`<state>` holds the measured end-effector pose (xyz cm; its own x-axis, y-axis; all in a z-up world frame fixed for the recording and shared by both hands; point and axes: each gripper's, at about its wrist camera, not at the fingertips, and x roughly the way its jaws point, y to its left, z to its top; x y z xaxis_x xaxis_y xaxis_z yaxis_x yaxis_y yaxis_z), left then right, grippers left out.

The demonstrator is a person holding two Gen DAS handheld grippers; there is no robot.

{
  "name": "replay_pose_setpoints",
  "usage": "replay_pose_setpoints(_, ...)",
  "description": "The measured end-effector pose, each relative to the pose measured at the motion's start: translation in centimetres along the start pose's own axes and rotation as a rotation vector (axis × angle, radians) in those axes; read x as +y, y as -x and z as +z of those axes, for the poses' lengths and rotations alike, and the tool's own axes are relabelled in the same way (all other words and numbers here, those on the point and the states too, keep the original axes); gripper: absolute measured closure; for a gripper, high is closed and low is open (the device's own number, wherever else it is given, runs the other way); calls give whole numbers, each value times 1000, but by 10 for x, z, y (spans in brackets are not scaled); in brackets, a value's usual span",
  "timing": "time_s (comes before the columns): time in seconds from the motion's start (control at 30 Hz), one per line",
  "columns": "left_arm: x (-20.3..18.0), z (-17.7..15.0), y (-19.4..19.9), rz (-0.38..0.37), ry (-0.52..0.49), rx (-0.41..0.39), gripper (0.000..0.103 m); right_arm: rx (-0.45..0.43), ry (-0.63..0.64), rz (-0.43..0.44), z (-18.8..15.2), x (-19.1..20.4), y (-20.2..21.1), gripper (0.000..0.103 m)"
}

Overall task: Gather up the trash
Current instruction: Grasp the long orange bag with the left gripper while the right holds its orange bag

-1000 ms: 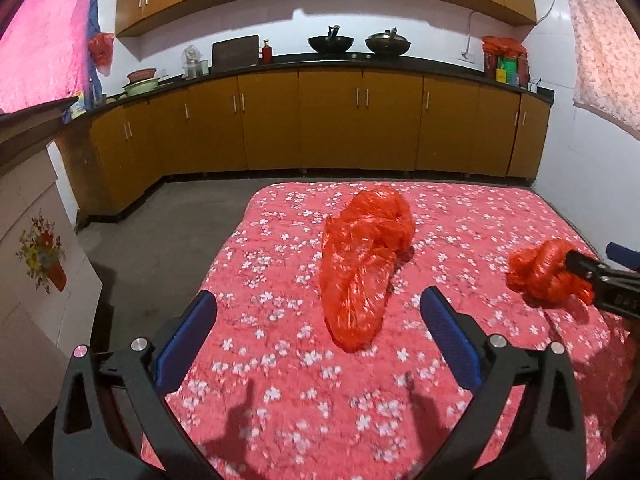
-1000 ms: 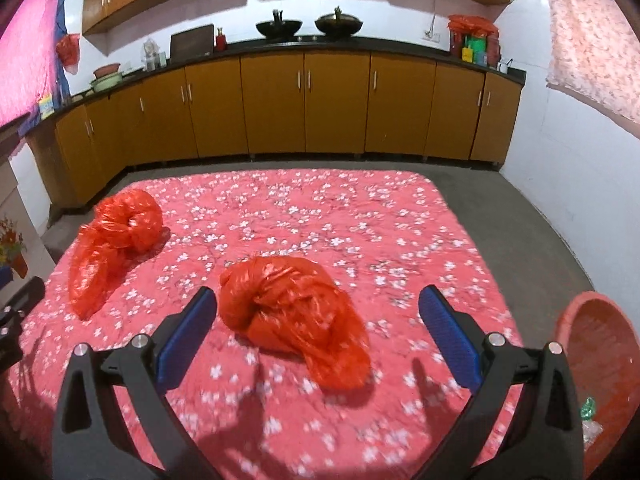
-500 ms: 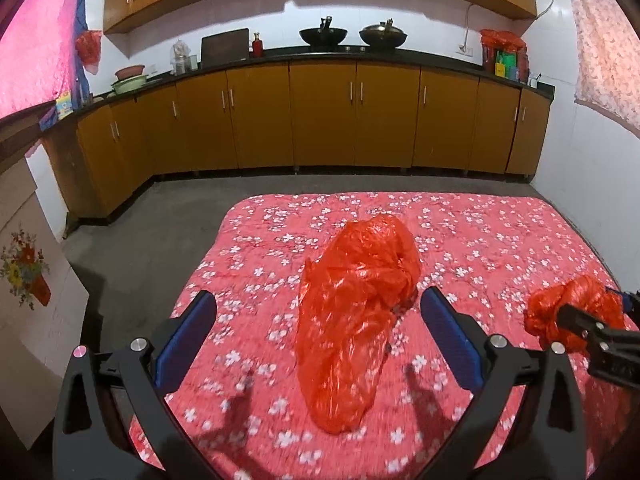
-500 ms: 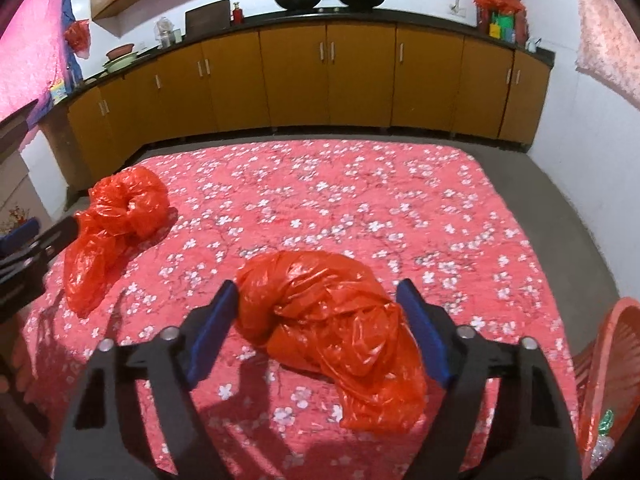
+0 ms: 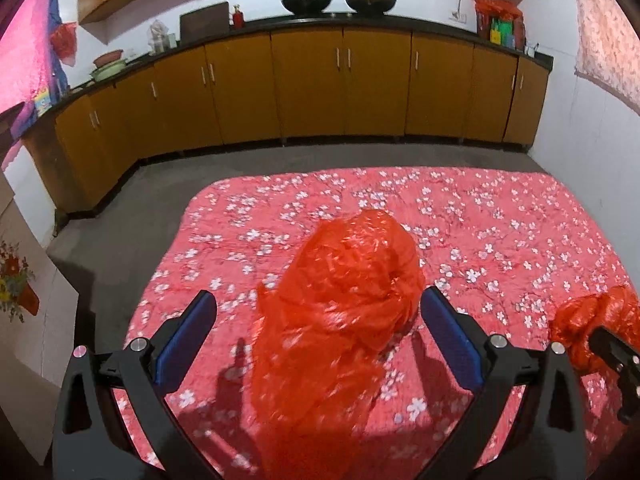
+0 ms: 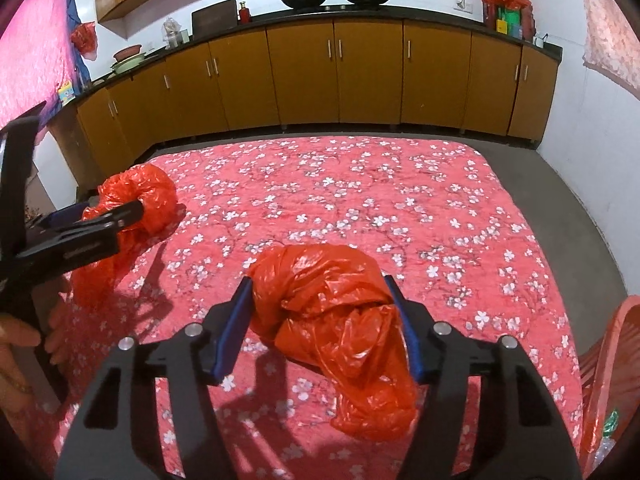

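So on the far left my left gripper (image 5: 316, 328) is spread wide, straddling 1 crumpled red plastic bag (image 5: 340, 300) that lies on the floral red cloth (image 5: 500, 220). The blue pads (image 5: 188, 332) sit on either side of the bag; the right pad looks just beside the plastic and the left one is clearly off it, so nothing is pinched there.

Moving right, my right gripper (image 6: 320, 320) has the 2nd red bag (image 6: 332, 320) between its jaws, and they're closing in on it. Both pads are right up against the plastic, but I can't tell if they're really pressing yet. That bag still rests on the cloth, its tail trailing down toward me.

Far right, off the cloth's edge, there's the rim of an orange basket (image 6: 604, 352) with a bit of something green in it.
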<state>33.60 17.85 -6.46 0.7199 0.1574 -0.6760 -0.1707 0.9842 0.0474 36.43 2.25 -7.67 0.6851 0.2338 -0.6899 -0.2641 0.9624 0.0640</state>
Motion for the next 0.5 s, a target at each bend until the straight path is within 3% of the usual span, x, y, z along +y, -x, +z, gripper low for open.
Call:
replay_pose_setpoints(0.1,-2,2,-6,-20,3,24,5,0,-6,-4,-1,-3,2,41)
replay_pose_setpoints(0.33,-9,2,-11,-45,-9,59,38,-1,-17,-7,-5,-9,6,41)
replay_pose_setpoints(0.5,-11,-2,-6,-51,1,57,48,-2,-20,-18,-10,-12,12,41)
